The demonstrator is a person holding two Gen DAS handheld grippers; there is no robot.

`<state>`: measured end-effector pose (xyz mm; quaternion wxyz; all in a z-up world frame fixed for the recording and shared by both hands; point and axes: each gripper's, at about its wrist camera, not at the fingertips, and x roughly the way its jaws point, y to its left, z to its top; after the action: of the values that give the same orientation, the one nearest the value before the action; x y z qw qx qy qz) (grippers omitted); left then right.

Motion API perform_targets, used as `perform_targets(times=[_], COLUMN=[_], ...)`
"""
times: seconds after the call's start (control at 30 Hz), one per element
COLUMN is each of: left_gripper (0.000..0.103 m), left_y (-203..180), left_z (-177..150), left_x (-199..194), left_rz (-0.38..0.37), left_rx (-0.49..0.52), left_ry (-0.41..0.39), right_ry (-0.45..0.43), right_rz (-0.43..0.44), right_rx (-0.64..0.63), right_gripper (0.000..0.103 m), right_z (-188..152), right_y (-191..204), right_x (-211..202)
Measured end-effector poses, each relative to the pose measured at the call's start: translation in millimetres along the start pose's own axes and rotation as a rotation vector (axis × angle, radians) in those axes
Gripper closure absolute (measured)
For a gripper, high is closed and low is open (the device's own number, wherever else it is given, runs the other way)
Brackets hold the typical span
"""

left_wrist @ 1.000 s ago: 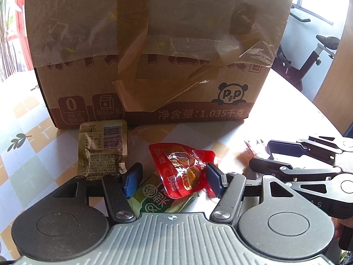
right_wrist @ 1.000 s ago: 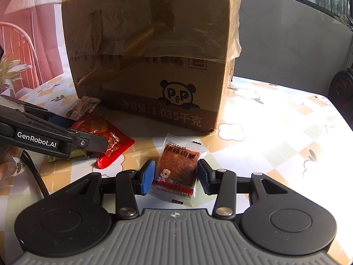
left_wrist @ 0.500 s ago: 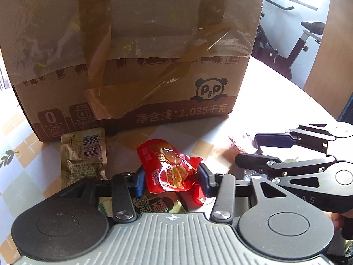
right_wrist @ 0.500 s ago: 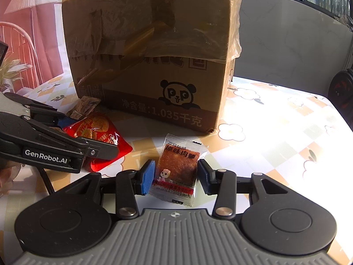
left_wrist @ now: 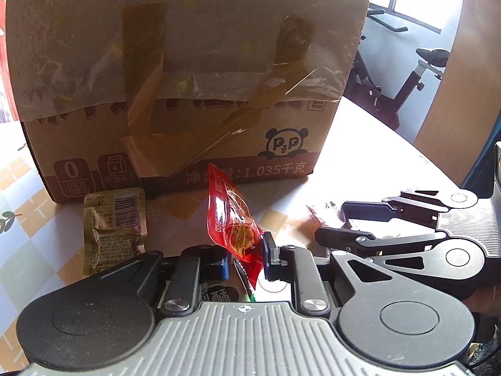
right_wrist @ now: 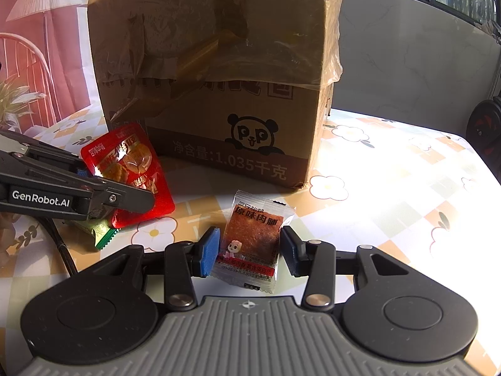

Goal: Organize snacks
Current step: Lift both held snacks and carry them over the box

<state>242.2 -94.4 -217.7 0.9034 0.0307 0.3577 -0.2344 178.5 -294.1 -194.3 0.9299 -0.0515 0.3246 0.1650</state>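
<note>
My left gripper (left_wrist: 244,258) is clamped on the glossy red foil snack pouch (left_wrist: 230,216), pinched at its lower corner in front of the taped cardboard box (left_wrist: 188,94); slick film could slide out. My right gripper (right_wrist: 249,250) brackets the clear crinkly jerky sachet (right_wrist: 253,235) below the box's corner; contact unclear, a thin flat pack may skid.

- green snack packet (left_wrist: 219,294) mostly hidden under left gripper (left_wrist: 245,255) body
- cardboard box (left_wrist: 188,78) top cut off by frame
- clear-wrapped packet (left_wrist: 322,216) washed out by glare, print unreadable
</note>
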Motion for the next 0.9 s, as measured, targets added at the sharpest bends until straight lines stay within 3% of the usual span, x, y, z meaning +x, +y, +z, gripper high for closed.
perform_targets(times=[0.3,0.5,0.73,0.9], left_gripper=[0.082,0.082,0.082,0.082], left_y=[2.2,13.8,18.7,16.9], left_z=[7.9,20.0,48.0,83.6], left_x=[-20.8,-52.5,-102.7,-136.4], left_rz=[0.014,0.029,0.067,0.058], left_rx=[0.021,0.020,0.047,0.062], left_ry=[-0.023,-0.081,-0.225,-0.351], right_ry=[-0.008,-0.056,-0.167,-0.308], right_rz=[0.021,0.037,0.040,0.068], right_rx=[0.017,0.029,-0.004,-0.003], right_gripper=[0.060,0.060,0.060,0.060], right_z=[-0.7,3.1,38.5,83.2], right_y=[-2.0,-2.8,-1.0,-0.2], right_x=[-4.6,-19.9,-49.7,-78.0])
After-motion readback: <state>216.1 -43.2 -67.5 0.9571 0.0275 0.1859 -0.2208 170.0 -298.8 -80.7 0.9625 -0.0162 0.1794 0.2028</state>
